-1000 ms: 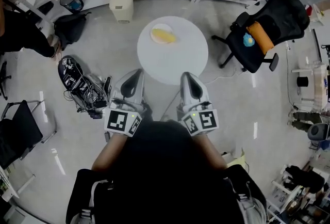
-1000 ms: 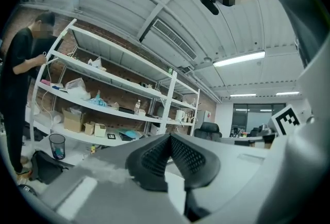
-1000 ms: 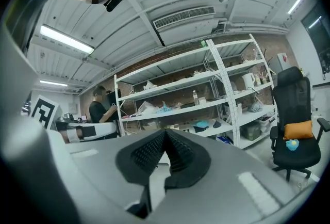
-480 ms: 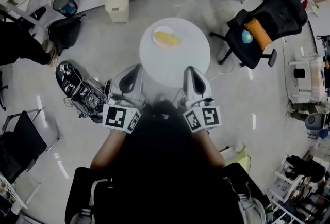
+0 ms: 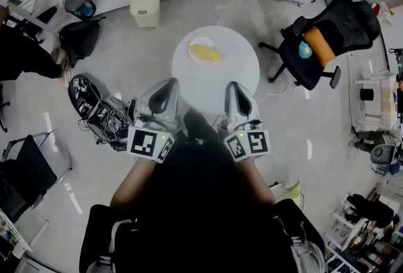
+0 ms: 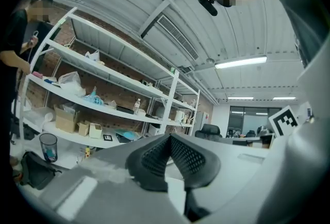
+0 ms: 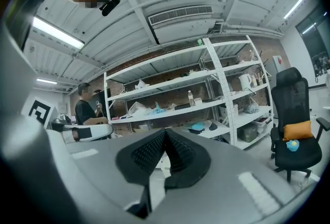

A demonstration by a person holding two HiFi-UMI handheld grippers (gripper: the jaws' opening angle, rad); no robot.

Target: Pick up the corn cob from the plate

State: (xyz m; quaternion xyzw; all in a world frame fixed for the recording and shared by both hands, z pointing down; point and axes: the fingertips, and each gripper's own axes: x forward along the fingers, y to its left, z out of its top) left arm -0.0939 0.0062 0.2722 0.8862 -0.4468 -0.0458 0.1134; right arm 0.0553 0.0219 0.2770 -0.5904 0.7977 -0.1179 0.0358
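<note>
White round desk [image 5: 236, 64] at your 12 o'clock, head view. The plate [image 5: 200, 39] sits toward 11 o'clock on the desk top, and the yellow corn cob [image 5: 205, 53] lies on it, untouched.

Change over the last second: you have carried both grippers forward toward the desk, keeping them level. The tips of the left gripper [image 5: 169, 85] and the right gripper [image 5: 233, 87] now overlap the near rim of the desk, at its 7 and 5 o'clock. A second ago they stood a little short of it. The corn cob and plate have not moved on the desk.

Meaning for the task: this reads as the approach. The corn cob is well apart from both grippers, across most of the desk top. Both pairs of jaws are clenched with nothing between them, so whichever you use must be released before it can close on the cob.

Hidden or unclear:
- Neither gripper view shows the desk, plate or cob. Both look level at the shelves [image 6: 103, 89] across the room.
- Your own head and body cover the near edge of the desk and the floor below it.
- The cob is too small here to tell its exact lie, or whether it touches the plate rim.
- A person at 9 o'clock is cut off by the frame edge.
</note>
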